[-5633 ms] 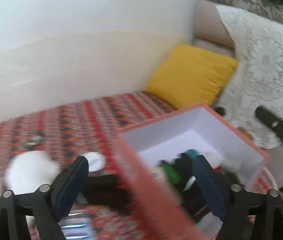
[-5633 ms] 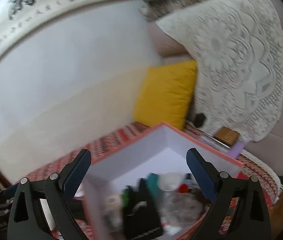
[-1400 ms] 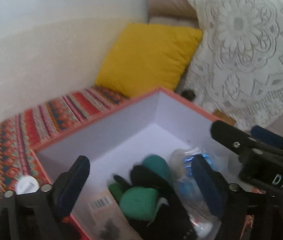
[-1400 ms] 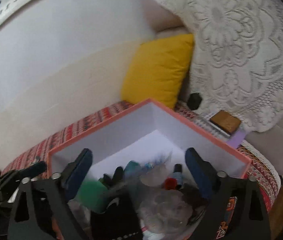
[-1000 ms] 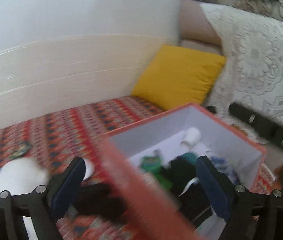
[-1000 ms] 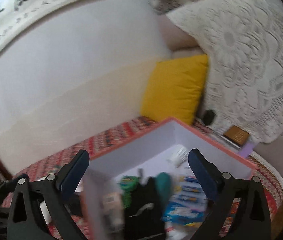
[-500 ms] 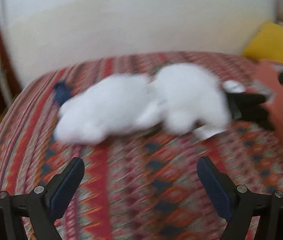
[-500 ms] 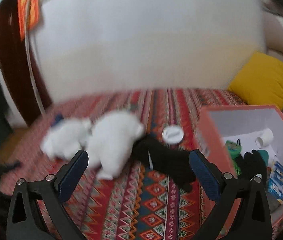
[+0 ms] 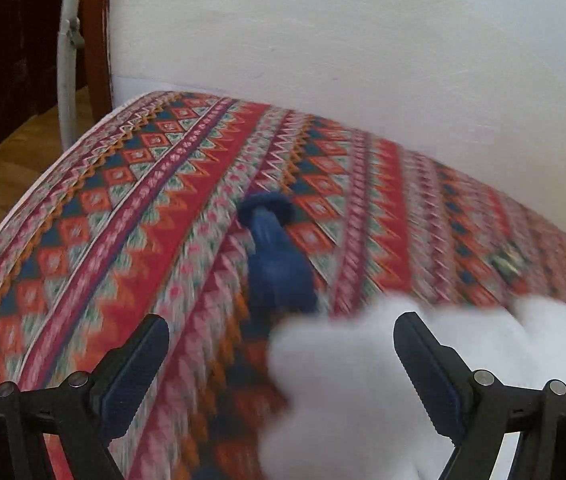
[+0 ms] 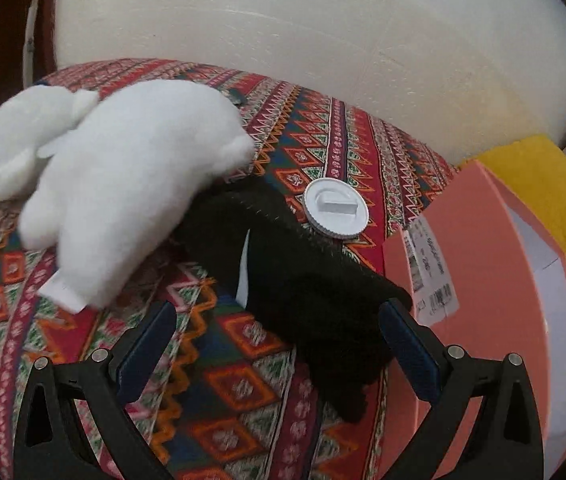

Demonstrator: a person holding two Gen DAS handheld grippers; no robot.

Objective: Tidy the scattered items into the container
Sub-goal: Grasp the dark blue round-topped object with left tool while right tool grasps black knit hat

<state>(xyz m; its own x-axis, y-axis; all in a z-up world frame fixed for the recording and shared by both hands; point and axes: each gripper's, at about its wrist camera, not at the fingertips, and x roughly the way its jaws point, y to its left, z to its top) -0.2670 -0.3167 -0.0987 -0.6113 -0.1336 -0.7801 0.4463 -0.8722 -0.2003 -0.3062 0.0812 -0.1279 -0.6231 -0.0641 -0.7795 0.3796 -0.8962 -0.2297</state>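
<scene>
**Both tongs spread over the patterned cloth**

Left wrist view: the left gripper [image 9: 281,354] hangs with its jaws wide apart and empty over the patterned cloth [image 9: 131,184]. A blue item [image 9: 277,256] lies just ahead — blurred — with the white plush toy [image 9: 363,380] beside it, partly between the fingers.

Right wrist view: the right gripper [image 10: 277,338] is spread too, above a black garment [image 10: 303,276] that touches the plush and reaches the pink box [image 10: 483,280]. A white lid [image 10: 335,209] lies just beyond the garment.

White plush toy [image 9: 423,380] motion-blurred, cut off at left wrist view's bottom edge. Blue item [image 9: 277,256] smeared, identity unclear. Pink box [image 10: 495,300] interior hidden, label text unreadable. Black cloth [image 10: 295,276] partly tucked under the plush.
</scene>
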